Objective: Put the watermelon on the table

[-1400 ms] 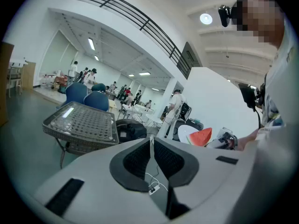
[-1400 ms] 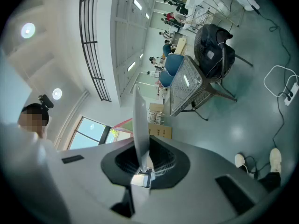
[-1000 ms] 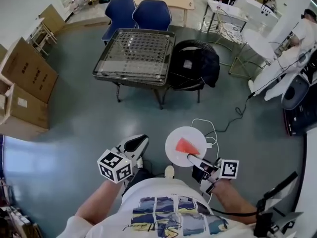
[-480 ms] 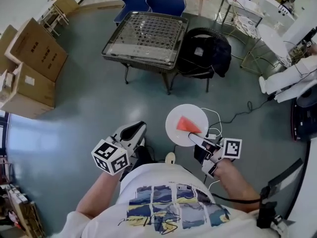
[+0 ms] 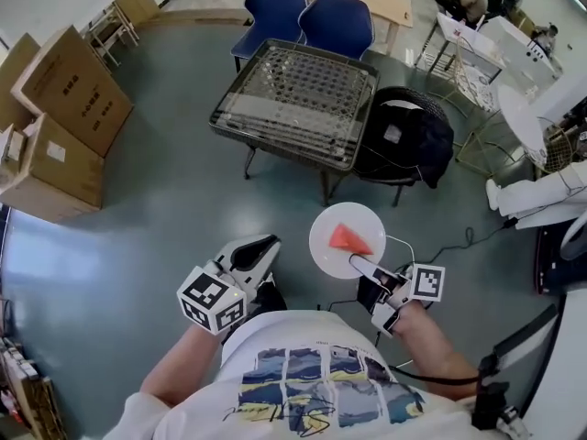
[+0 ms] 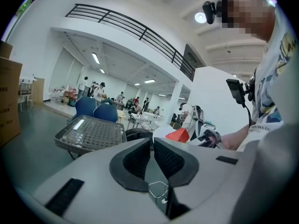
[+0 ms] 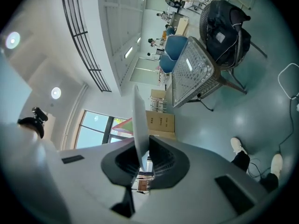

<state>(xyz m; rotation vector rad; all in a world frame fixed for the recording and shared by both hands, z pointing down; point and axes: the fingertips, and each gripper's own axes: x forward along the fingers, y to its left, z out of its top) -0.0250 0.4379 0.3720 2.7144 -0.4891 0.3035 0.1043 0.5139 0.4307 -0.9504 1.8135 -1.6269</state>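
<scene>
**Closing on the mesh desk with the watermelon riding on its plate**

Both tools are travelling forward with the person, and the mesh-topped desk is showing larger and further right in the head view than a second ago.

At the far left, cardboard boxes are standing on the grey floor, well apart from everything else. Next comes the left tool, which is pointing ahead over the floor. In the left gripper view its pads are sitting drawn together, with only a narrow slit between them and nothing inside it. Beyond them the desk is standing bare, with two blue chairs behind it.

Right of centre, the watermelon, a red wedge, is lying on a round white plate that is hanging above the floor, short of the desk and not touching it. The right tool is gripping that plate by its near rim. In the right gripper view the rim is running edge-on between the closed pads.

Further right, a black chair loaded with a dark bag is standing just beside the desk.
</scene>
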